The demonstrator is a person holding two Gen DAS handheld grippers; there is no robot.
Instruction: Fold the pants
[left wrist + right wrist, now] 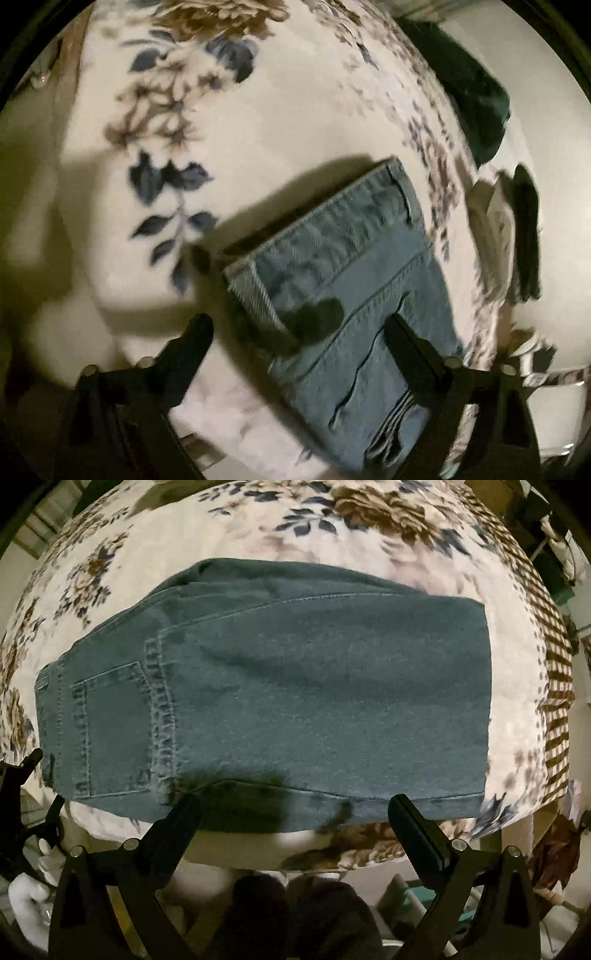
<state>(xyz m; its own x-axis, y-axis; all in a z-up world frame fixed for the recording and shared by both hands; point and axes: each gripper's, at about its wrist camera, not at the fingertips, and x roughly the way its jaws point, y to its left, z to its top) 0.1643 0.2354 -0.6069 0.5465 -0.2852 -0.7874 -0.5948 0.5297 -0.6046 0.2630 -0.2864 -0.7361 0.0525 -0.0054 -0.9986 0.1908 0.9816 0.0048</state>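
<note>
a: pants (266,698) lay folded flat on the floral bed (236,535). both jaws wide, empty?
b: yes, left gripper (299,332) and right gripper (295,808) held nothing. risk: pinching only the top layer would've undone the fold.

One pair of jeans (280,698) lies folded on one floral sheet (229,535), filling the middle of the right wrist view; one back pocket (110,731) shows on the left end. Two grippers are in view: the left gripper (299,328) and the right gripper (295,808), each with two black fingers spread apart. One dark green cloth (469,92) lies far right in the left wrist view. One checked brown-and-white fabric (557,686) sits at the right edge.
</note>
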